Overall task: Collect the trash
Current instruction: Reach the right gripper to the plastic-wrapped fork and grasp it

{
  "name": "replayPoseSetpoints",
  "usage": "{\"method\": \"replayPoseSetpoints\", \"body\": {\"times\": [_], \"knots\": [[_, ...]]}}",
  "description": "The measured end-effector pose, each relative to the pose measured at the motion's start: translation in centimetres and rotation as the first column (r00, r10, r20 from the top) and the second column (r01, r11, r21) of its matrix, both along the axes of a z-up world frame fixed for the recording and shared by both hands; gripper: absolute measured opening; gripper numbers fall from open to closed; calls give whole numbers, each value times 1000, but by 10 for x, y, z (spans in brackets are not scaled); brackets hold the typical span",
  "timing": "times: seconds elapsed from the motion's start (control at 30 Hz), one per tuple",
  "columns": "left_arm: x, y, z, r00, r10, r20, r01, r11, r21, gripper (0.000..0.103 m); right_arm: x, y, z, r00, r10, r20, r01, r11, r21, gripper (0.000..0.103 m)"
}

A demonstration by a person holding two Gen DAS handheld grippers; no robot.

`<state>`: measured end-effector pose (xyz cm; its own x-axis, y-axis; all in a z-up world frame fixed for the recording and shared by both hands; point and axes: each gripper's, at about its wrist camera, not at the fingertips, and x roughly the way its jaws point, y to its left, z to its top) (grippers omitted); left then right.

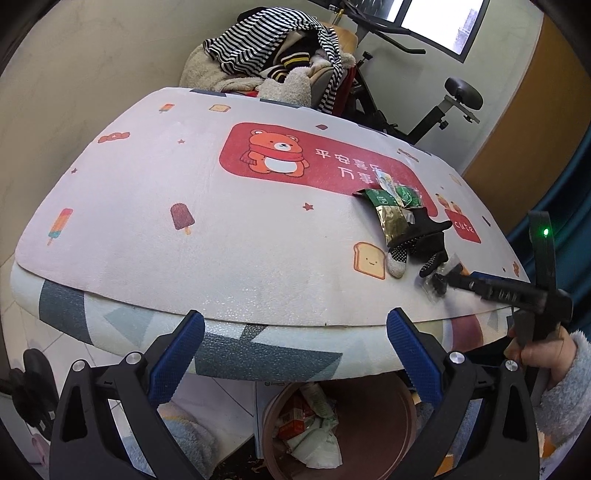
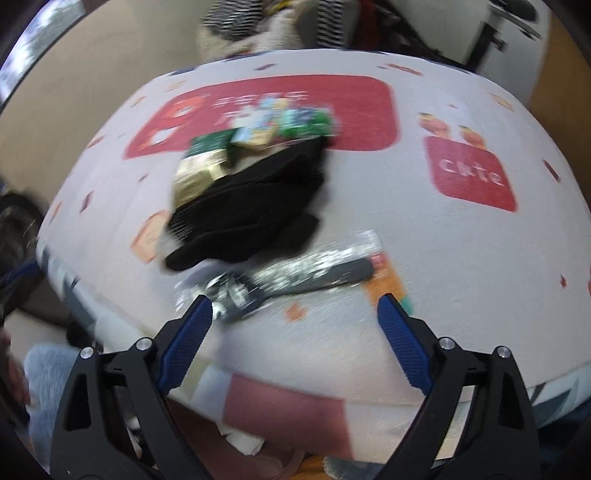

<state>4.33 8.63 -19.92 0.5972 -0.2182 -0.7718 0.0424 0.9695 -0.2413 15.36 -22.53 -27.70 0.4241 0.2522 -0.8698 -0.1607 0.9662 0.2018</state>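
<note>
Crumpled green-gold wrappers (image 1: pixel 391 206) piled on mat, touching black glove (image 1: pixel 424 236); clear wrapper (image 2: pixel 295 273) beside.

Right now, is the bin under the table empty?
No. The bin already holds crumpled paper and a red carton.

A rounded desk (image 1: pixel 155 192) fills the middle, covered by a pale mat (image 1: pixel 258 236) printed with a red bear panel, ice lollies and toast. Behind its far edge a chair (image 1: pixel 332 70) is heaped with striped clothes (image 1: pixel 258 40). Far right stands an exercise bike (image 1: pixel 443 107) below a window (image 1: pixel 439 18). The walls (image 1: pixel 74 74) are cream, with an orange-brown panel (image 1: pixel 535 118) at right. Pale floor tiles (image 1: pixel 221 395) show underneath.
</note>
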Motion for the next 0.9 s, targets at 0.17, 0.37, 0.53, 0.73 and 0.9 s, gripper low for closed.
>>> {"method": "replayPoseSetpoints", "body": {"times": [0.17,0.37,0.53,0.73,0.9], "knots": [[0,7,-6,1000,7,-8,-7,1000,-22,97,1,-6,1,999,-28,-28,30,998,51,76],[3,12,-10,1000,20,-19,-21,999,-39,97,13,-3,1,999,-37,-20,38,999,34,70],[1,12,-10,1000,15,-15,-16,999,-39,96,17,23,-1,998,53,26,-48,986,-159,70],[2,8,-11,1000,-8,-20,7,998,-64,90,8,27,5,985,168,28,-162,974,-155,27],[13,-15,-12,997,-79,-26,77,995,-70,63,3,1,14,990,121,73,-114,989,-90,12]]}}
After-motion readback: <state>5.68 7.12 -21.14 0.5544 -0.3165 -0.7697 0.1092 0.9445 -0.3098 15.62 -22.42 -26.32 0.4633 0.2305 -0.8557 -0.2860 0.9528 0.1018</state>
